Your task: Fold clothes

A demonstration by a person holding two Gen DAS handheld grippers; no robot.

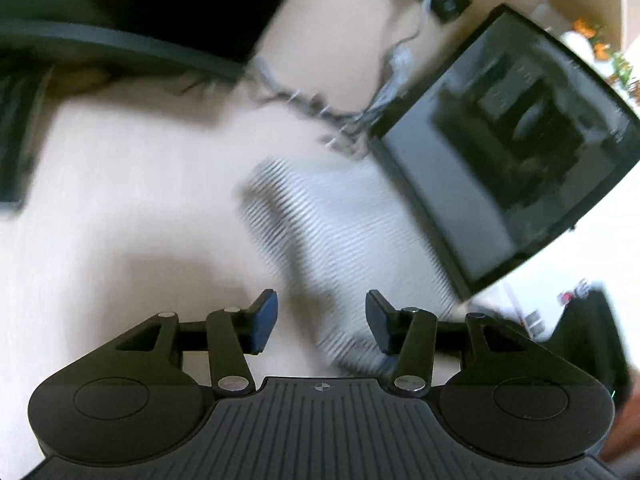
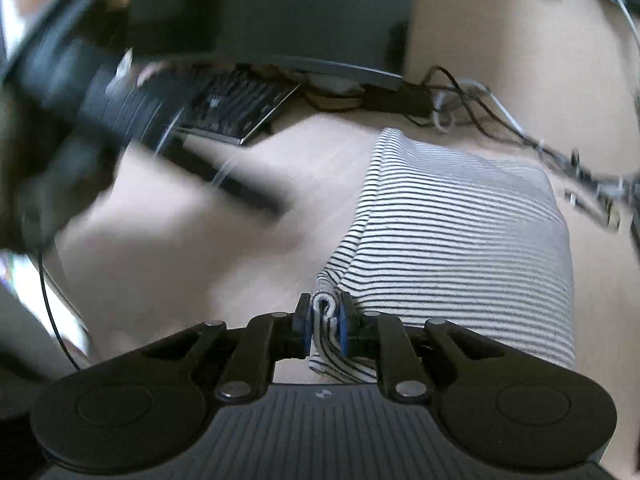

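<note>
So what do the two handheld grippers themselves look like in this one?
Both match: the left gripper and right gripper have matte black ribbed bodies, round side housings, black linkage arms with silver pivot pins, blue finger pads, and a small emblem at the centre.

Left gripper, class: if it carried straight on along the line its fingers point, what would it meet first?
Probably the striped garment, which lies on the table just ahead of the open left gripper. The dark monitor stands further on and to the right. The picture is blurred, so depth is uncertain.
</note>
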